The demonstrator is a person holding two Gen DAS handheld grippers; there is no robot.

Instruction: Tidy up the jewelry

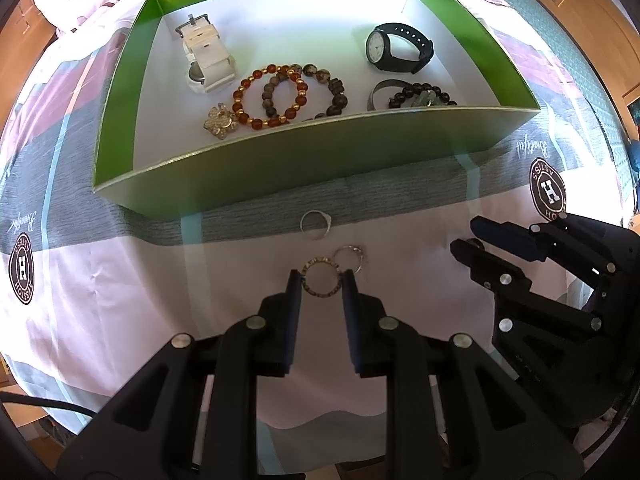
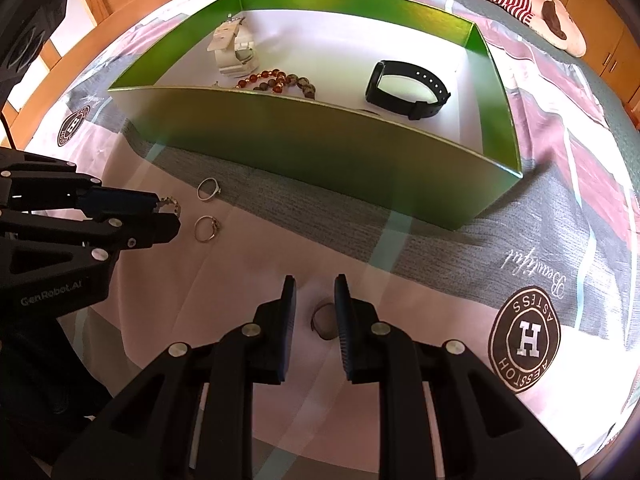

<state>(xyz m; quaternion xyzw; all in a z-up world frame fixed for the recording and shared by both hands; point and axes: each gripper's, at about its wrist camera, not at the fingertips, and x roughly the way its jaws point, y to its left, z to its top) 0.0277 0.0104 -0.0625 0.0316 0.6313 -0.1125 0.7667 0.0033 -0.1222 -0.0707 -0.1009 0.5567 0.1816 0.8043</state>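
left claw (image 1: 321,286) pinches the patterned ring (image 1: 322,279); right claw (image 2: 315,294) open over a dark ring (image 2: 324,322).

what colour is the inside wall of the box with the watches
Bright green walls on the box with a white floor, clearest in the left wrist view.

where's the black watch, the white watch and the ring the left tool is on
black watch (image 1: 376,46): left wrist view, on its dial
white watch (image 1: 208,58): left wrist view, on its strap
patterned ring (image 1: 320,294): left wrist view, on its lower rim
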